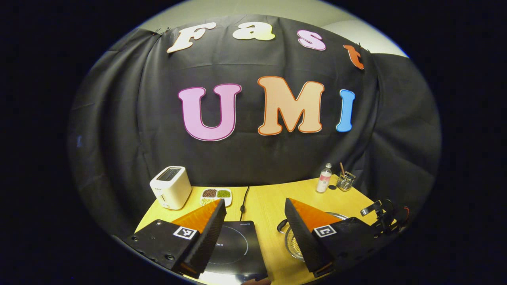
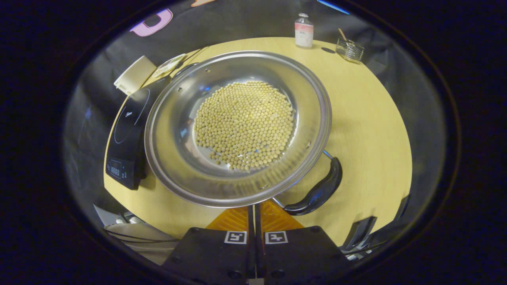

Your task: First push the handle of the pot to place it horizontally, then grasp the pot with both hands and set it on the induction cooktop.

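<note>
Currently: left gripper (image 1: 253, 233) spread wide above induction cooktop (image 1: 233, 245) | right gripper (image 2: 254, 215) fingers together, nothing between, at pot (image 2: 237, 126) rim beside black handle (image 2: 317, 190) | soybean-filled pot on table (image 2: 368, 130), right of cooktop

- Silver pot (image 2: 174, 130) with black handle (image 2: 317, 190), centre frame
- Pale yellow beans (image 2: 245, 122)
- Black induction cooktop (image 2: 126, 138), left
- Light wood table (image 2: 368, 118)
- White toaster (image 1: 171, 187), lower left
</note>
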`<state>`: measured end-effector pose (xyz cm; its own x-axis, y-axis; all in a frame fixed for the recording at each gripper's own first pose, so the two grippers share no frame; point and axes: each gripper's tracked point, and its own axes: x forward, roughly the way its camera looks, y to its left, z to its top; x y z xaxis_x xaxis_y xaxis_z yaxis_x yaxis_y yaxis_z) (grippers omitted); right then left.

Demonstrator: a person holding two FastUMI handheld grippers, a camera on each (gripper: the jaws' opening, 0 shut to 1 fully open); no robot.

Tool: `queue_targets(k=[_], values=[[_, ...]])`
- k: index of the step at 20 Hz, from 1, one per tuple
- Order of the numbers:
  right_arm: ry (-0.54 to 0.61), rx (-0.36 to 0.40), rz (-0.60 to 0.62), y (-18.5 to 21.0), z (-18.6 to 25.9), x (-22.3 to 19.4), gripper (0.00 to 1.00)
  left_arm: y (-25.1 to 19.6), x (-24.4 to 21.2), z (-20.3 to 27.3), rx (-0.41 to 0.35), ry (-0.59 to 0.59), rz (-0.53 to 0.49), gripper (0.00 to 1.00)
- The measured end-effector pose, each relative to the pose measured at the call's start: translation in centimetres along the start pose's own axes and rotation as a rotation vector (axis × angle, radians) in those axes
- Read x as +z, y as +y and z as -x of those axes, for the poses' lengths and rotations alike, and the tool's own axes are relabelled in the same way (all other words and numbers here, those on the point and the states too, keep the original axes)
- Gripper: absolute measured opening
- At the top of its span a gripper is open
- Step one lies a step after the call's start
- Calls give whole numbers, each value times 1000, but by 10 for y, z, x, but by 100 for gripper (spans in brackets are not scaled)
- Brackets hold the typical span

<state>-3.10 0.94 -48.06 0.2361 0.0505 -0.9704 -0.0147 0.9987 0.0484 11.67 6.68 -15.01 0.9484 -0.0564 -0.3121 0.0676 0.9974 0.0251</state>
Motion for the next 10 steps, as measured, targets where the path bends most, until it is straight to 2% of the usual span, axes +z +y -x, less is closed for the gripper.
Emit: queue_targets(k=[2, 4, 5, 6, 10], values=[[8, 19, 25, -11, -2, 4, 0, -9, 2, 2, 25, 4, -15, 92], [10, 28, 60, -25, -2, 11, 0, -14, 0, 5, 52, 20, -29, 94], [7, 30, 77, -33, -4, 17, 3, -14, -1, 6, 67, 29, -34, 92], [4, 31, 86, -40, -4, 19, 0, -15, -2, 6, 81, 39, -37, 94], [-26, 33, 65, -65, -7, 34, 3, -30, -16, 12, 100, 95, -57, 92]])
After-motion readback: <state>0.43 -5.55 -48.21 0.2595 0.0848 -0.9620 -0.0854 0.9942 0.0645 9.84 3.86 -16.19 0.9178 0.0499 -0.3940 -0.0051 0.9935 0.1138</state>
